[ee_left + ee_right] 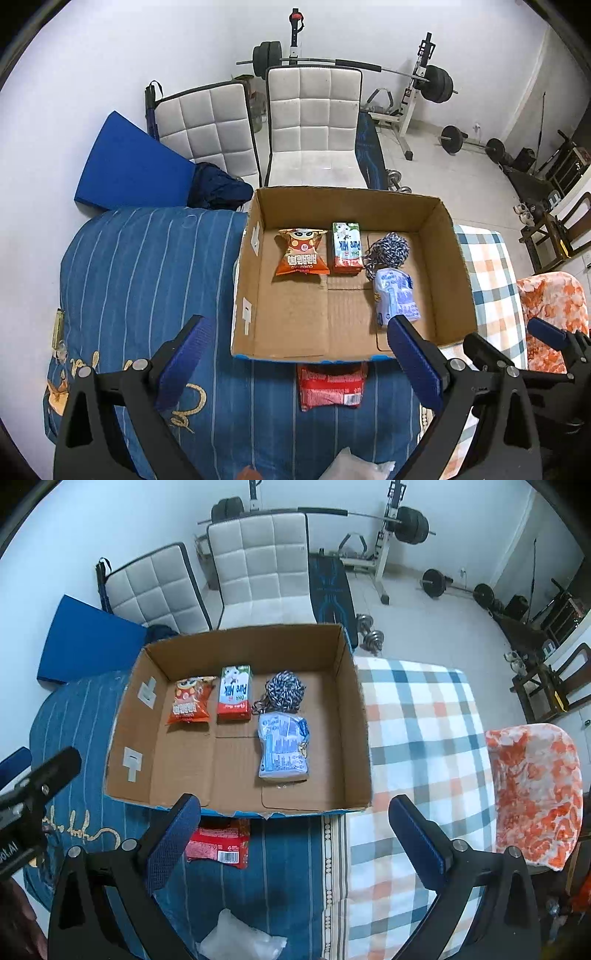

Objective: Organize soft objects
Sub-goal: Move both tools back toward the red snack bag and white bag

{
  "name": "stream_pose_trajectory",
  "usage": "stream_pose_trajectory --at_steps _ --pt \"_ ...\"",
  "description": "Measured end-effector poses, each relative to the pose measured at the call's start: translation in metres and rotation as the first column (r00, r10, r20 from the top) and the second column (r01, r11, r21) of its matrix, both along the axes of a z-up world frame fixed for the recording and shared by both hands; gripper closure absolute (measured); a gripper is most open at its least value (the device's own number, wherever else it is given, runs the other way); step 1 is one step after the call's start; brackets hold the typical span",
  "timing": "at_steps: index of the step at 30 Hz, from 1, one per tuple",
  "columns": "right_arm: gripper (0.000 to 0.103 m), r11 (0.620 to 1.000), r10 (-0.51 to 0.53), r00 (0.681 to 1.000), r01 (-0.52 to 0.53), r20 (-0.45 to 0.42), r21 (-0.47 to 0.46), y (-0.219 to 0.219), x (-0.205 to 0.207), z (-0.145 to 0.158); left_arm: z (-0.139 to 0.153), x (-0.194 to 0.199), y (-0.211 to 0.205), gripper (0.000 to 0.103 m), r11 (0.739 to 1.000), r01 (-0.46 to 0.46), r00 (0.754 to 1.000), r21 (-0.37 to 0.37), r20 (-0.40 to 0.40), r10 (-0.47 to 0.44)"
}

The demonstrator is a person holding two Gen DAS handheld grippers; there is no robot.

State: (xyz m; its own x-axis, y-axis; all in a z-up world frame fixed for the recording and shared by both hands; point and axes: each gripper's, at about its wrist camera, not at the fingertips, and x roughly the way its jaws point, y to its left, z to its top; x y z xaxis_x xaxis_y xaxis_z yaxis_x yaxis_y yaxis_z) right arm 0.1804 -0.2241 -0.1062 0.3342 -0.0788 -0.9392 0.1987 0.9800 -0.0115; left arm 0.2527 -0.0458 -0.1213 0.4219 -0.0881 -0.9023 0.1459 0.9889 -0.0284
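Note:
An open cardboard box (pixel 454 258) (pixel 354 716) sits on the bed. Inside lie an orange snack bag (pixel 303 253) (pixel 190 701), a milk carton (pixel 346 247) (pixel 234 694), a black-and-white yarn ball (pixel 389 249) (pixel 284 690) and a pale blue packet (pixel 395 295) (pixel 282 747). A red packet (pixel 330 386) (pixel 221 843) lies on the blue cover just in front of the box. A white plastic bag (pixel 351 467) (pixel 240 938) lies nearer. My left gripper (pixel 299 354) is open and empty above the red packet. My right gripper (pixel 295 834) is open and empty at the box's front edge.
The bed has a blue striped cover (pixel 140 280) (pixel 288 871) and a checked sheet (pixel 491 280) (pixel 417 738). An orange-patterned pillow (pixel 550 314) (pixel 535 794) lies right. Two white chairs (pixel 314 122) (pixel 258 568), a blue mat (pixel 129 166) and a weight bench (pixel 406 92) stand behind.

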Motion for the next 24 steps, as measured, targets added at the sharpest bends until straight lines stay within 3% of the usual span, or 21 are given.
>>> stream_pose_trajectory --at_steps 6,10,12,17,19,24 --pt "0.000 1.000 0.024 1.000 -0.024 0.001 0.018 0.002 -0.019 0.010 0.006 -0.024 0.004 0.004 1.000 -0.016 1.000 0.008 0.008 0.016" --pt "0.000 0.987 0.154 0.984 -0.149 -0.088 0.058 0.022 -0.044 -0.012 -0.020 -0.063 0.020 0.004 0.995 -0.038 0.999 0.090 -0.020 0.040" --pt "0.000 0.970 0.243 0.957 -0.239 -0.156 0.045 0.042 -0.062 -0.038 -0.044 -0.084 0.031 0.004 0.990 -0.053 0.996 0.129 -0.070 0.062" --pt "0.000 0.897 0.438 0.847 -0.435 -0.303 0.080 0.091 -0.108 -0.112 -0.107 -0.127 0.061 0.004 0.979 -0.112 0.961 0.173 -0.230 0.150" --pt "0.000 0.859 0.502 0.795 -0.503 -0.341 0.095 0.112 -0.126 -0.136 -0.125 -0.143 0.070 0.004 0.971 -0.131 0.948 0.198 -0.261 0.181" --pt "0.000 0.791 0.585 0.699 -0.603 -0.413 0.099 0.145 -0.155 -0.181 -0.152 -0.167 0.083 0.004 0.958 -0.159 0.928 0.240 -0.296 0.228"
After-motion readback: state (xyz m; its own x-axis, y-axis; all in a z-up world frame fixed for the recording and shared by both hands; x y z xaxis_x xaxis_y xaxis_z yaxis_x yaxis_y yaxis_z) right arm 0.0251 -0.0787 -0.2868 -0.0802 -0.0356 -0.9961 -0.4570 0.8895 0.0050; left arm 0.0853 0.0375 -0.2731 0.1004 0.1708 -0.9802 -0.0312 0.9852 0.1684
